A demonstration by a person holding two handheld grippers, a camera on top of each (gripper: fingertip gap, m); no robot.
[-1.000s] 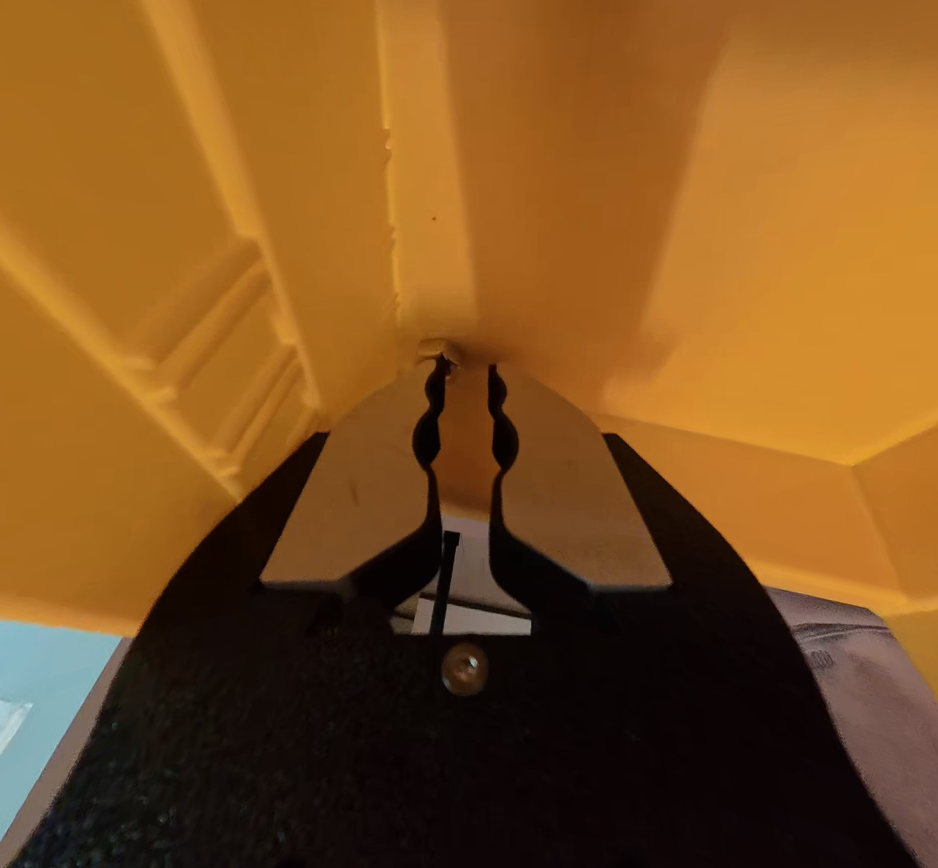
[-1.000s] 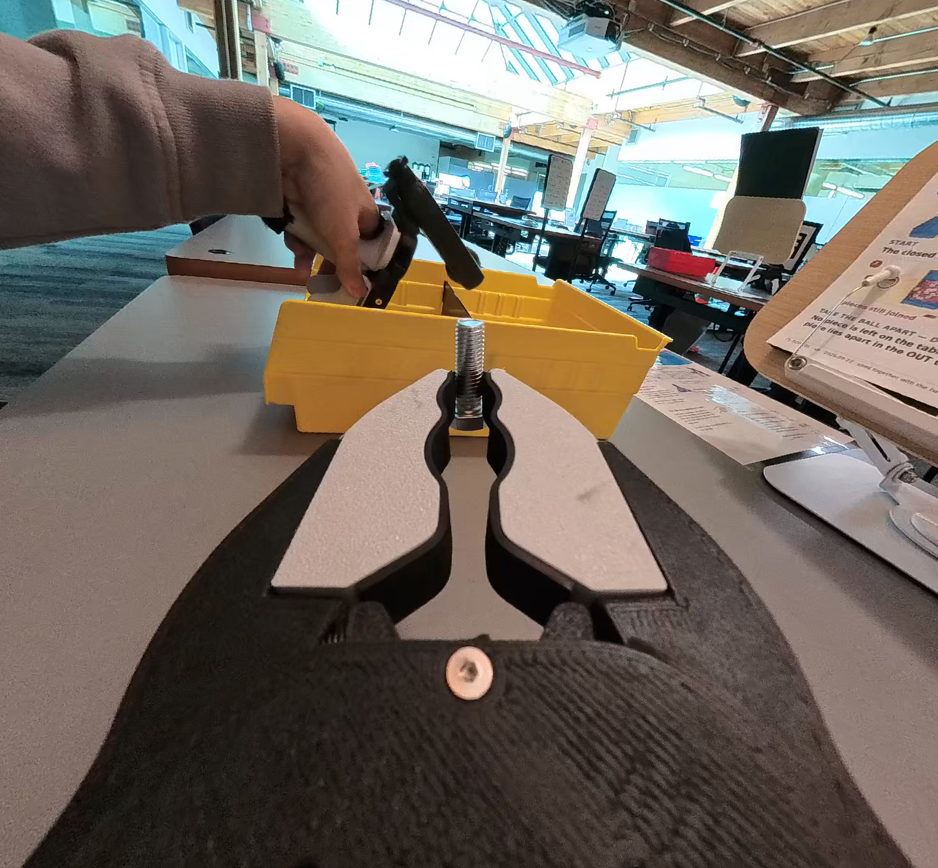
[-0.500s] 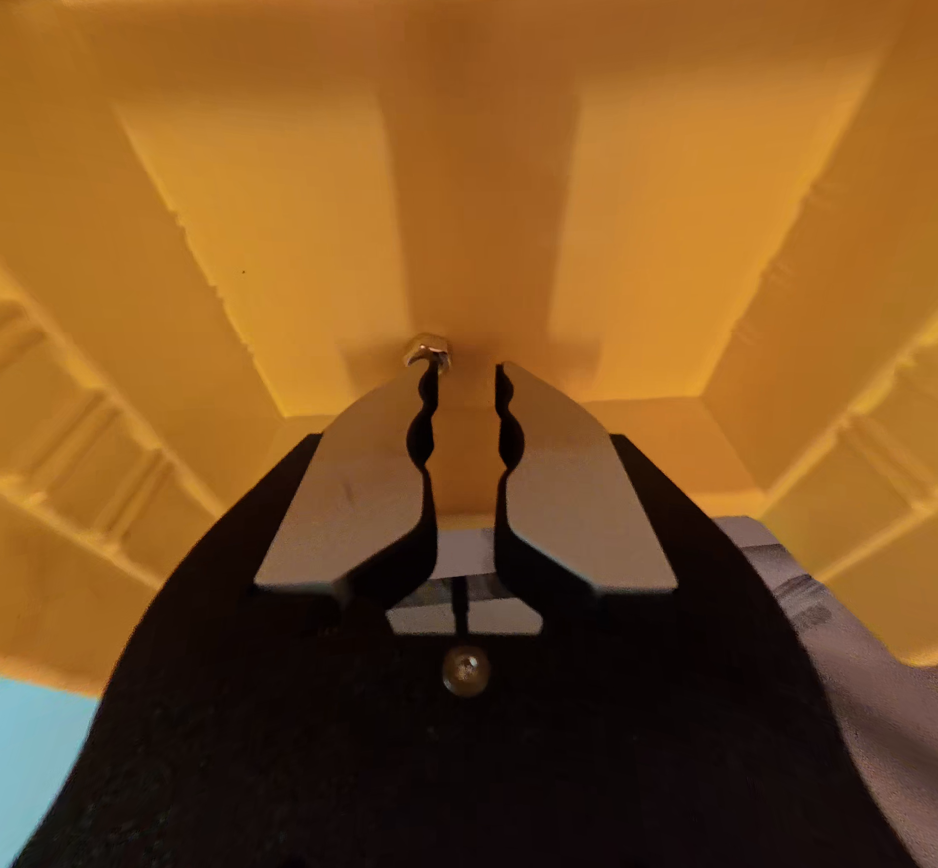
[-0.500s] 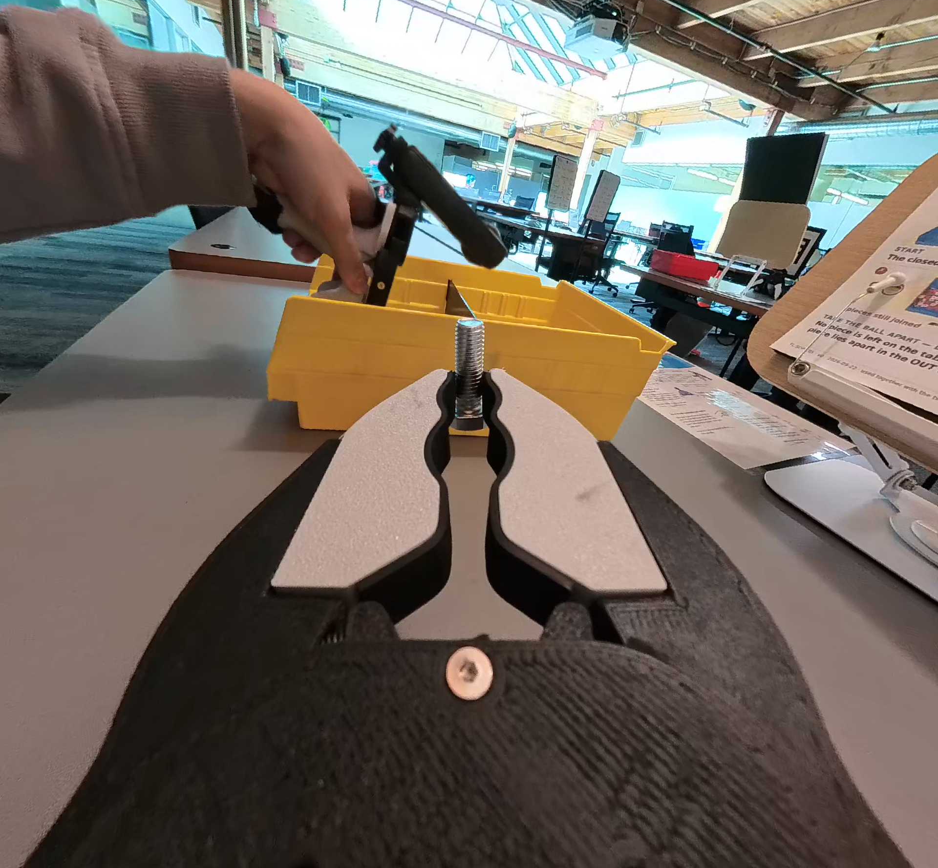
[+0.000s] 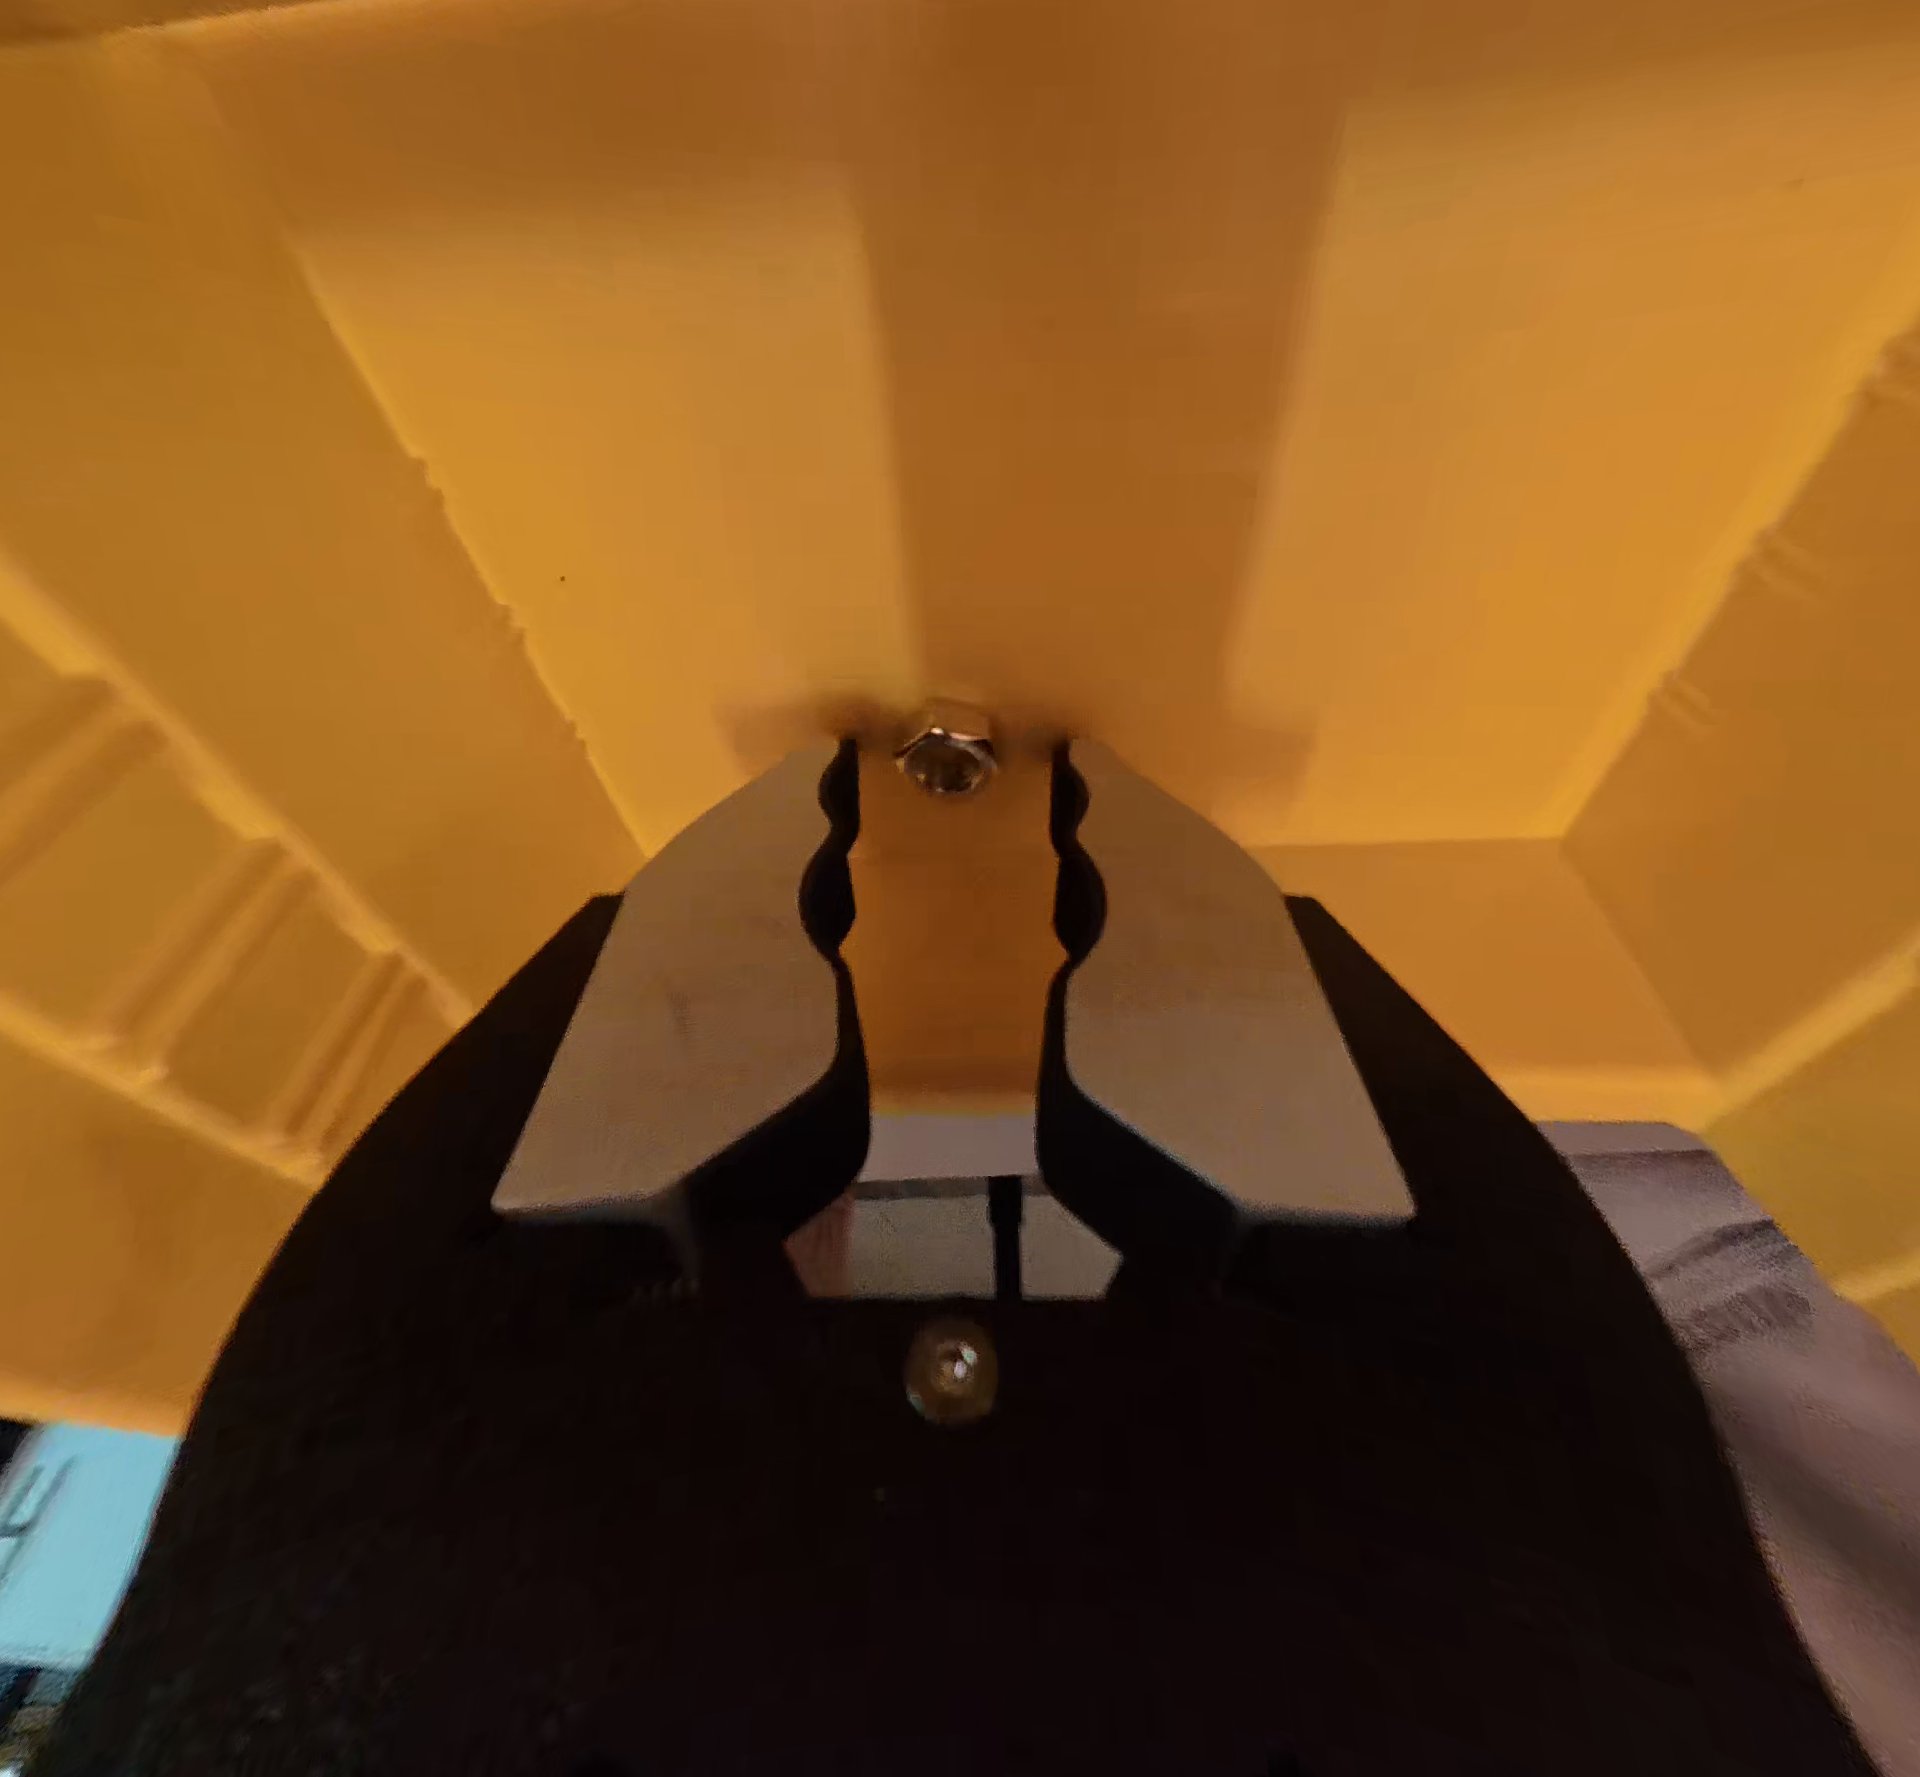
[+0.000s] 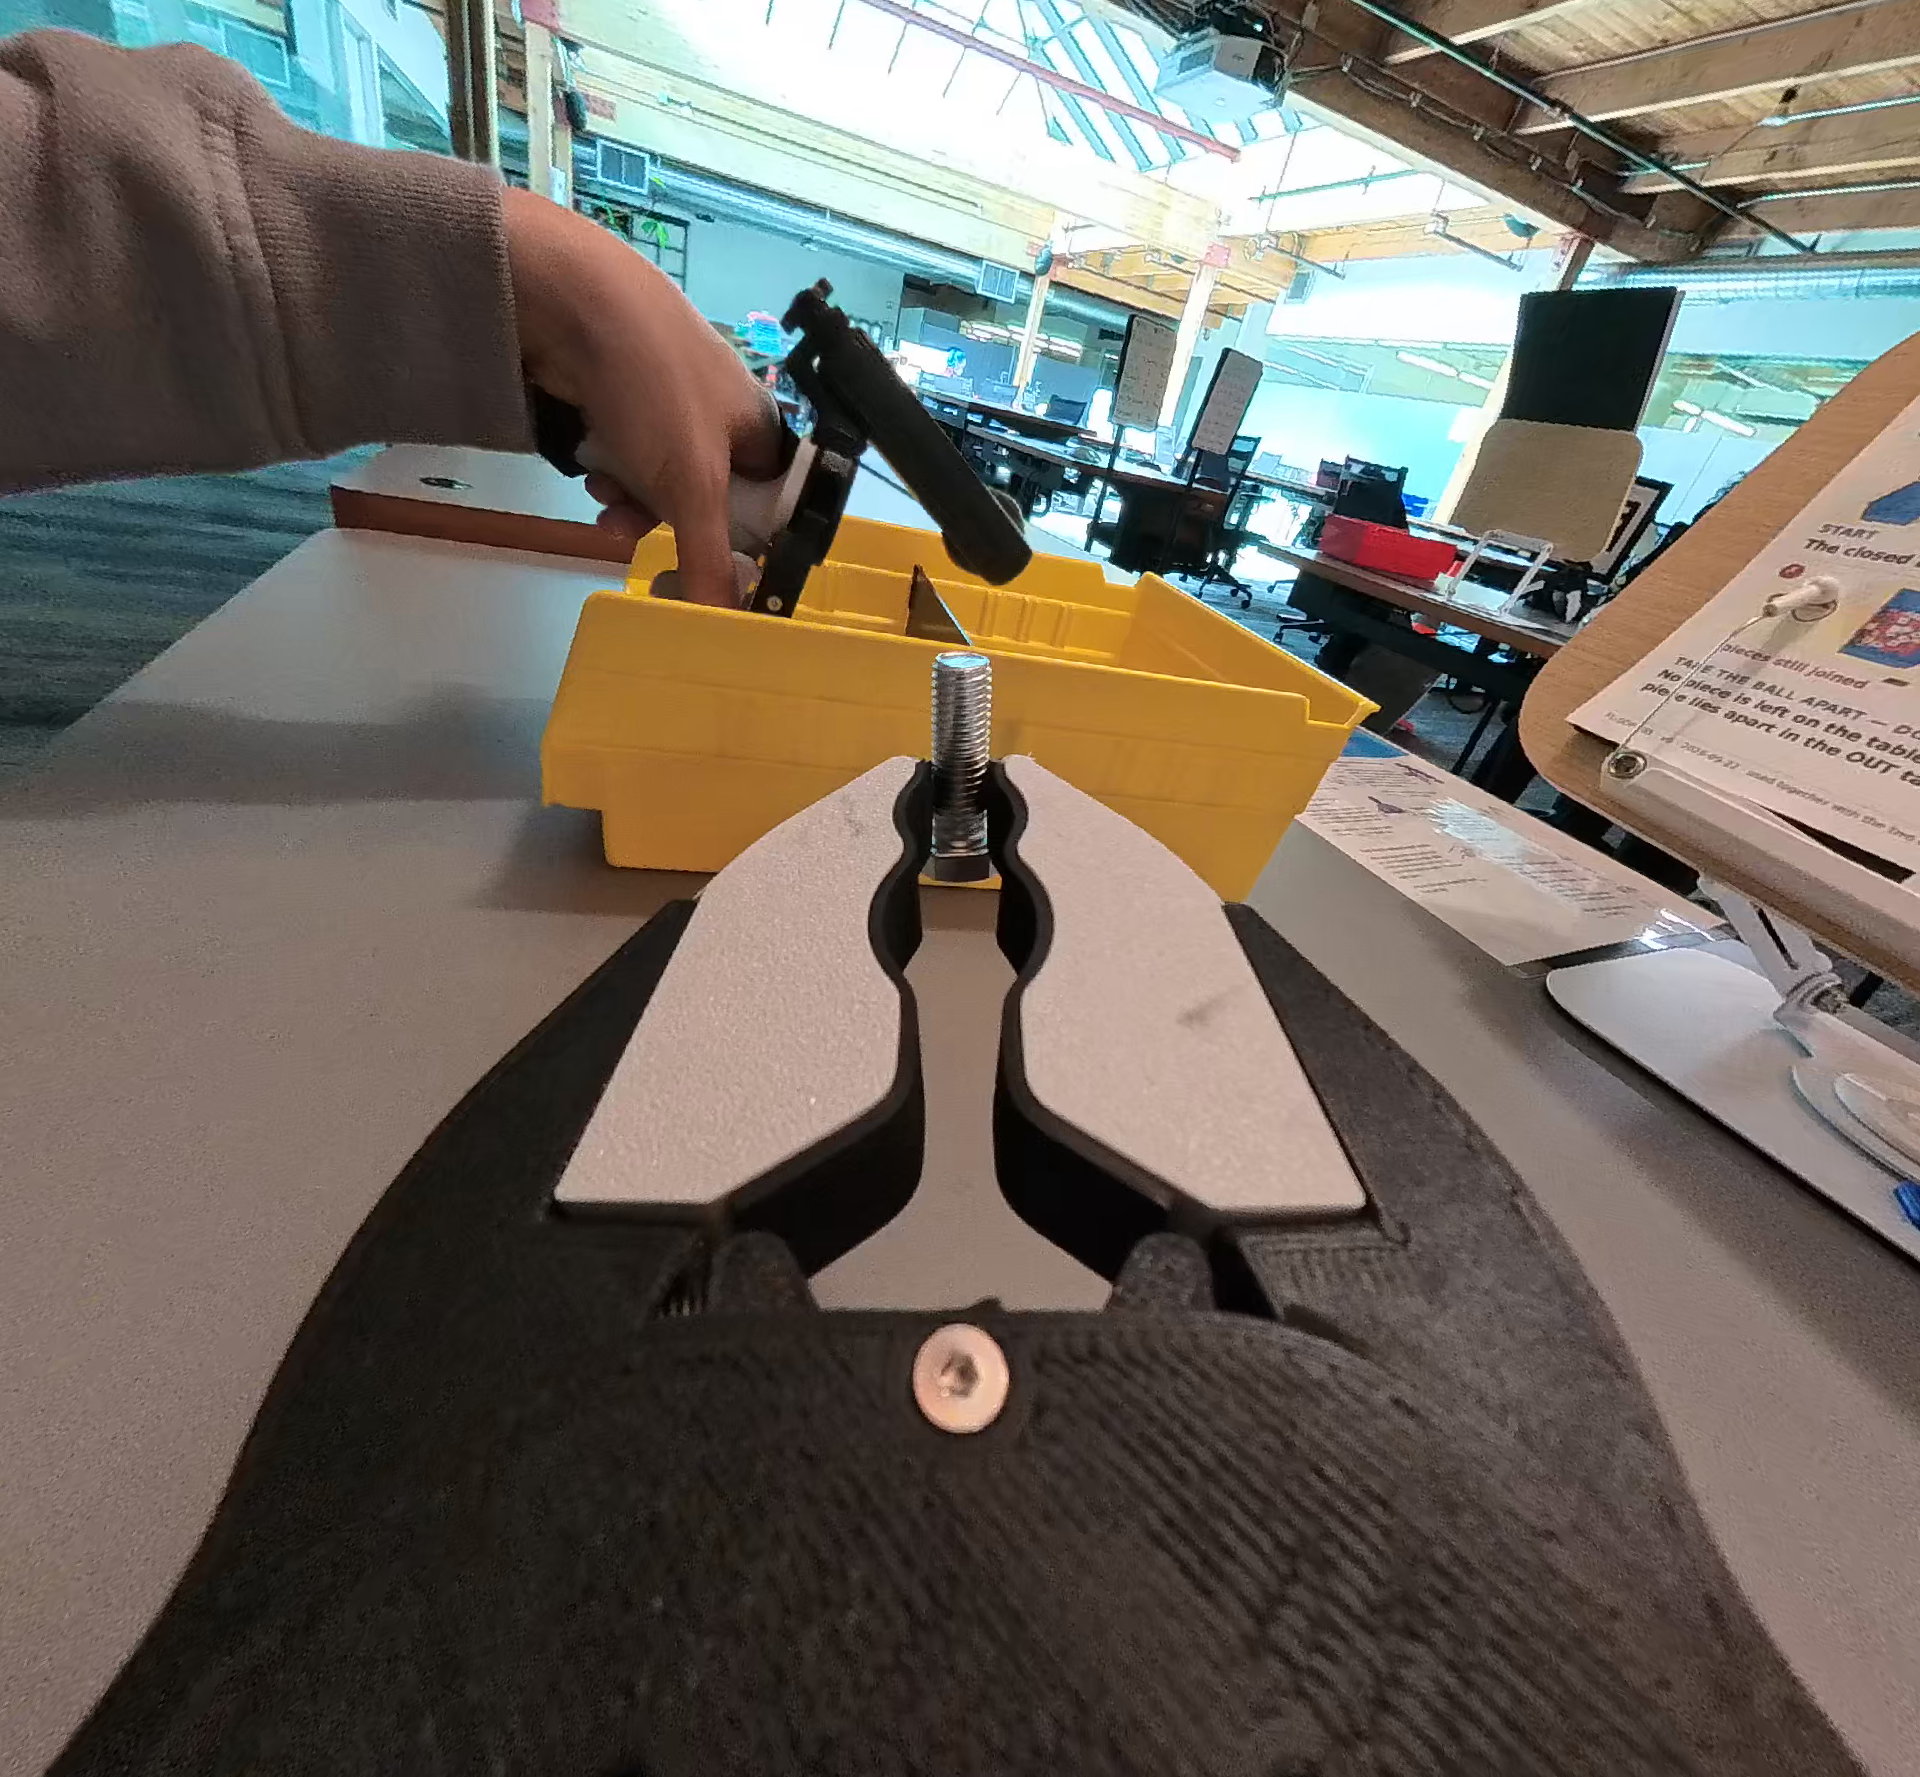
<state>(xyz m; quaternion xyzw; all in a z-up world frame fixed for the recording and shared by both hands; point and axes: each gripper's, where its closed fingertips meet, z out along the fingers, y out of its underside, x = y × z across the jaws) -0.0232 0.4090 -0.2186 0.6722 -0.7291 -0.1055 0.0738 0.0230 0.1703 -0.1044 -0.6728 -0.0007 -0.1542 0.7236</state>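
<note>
My left gripper [image 5: 951, 753] points down into a yellow bin [image 5: 623, 377]. Its jaws are open. A small silver hex nut [image 5: 948, 763] lies on the bin floor between the fingertips, with a gap on each side. In the right wrist view a hand [image 6: 644, 418] holds that gripper [image 6: 883, 449] tilted into the bin [image 6: 831, 751]. My right gripper [image 6: 961, 782] hovers just above the grey table [image 6: 260, 896] in front of the bin. It is shut on a silver bolt [image 6: 961, 730], which stands upright with its threaded end up and its hex head down.
A wooden board on a white stand [image 6: 1683, 1010] carries a printed sheet [image 6: 1766, 647] at the right. Another printed sheet [image 6: 1475, 854] lies on the table beside the bin. Desks and chairs stand far behind.
My left gripper shifted inside the bin and its jaws spread wider. The nut was off the left fingertip and now lies between the fingertips. The right gripper and its bolt stayed still.
</note>
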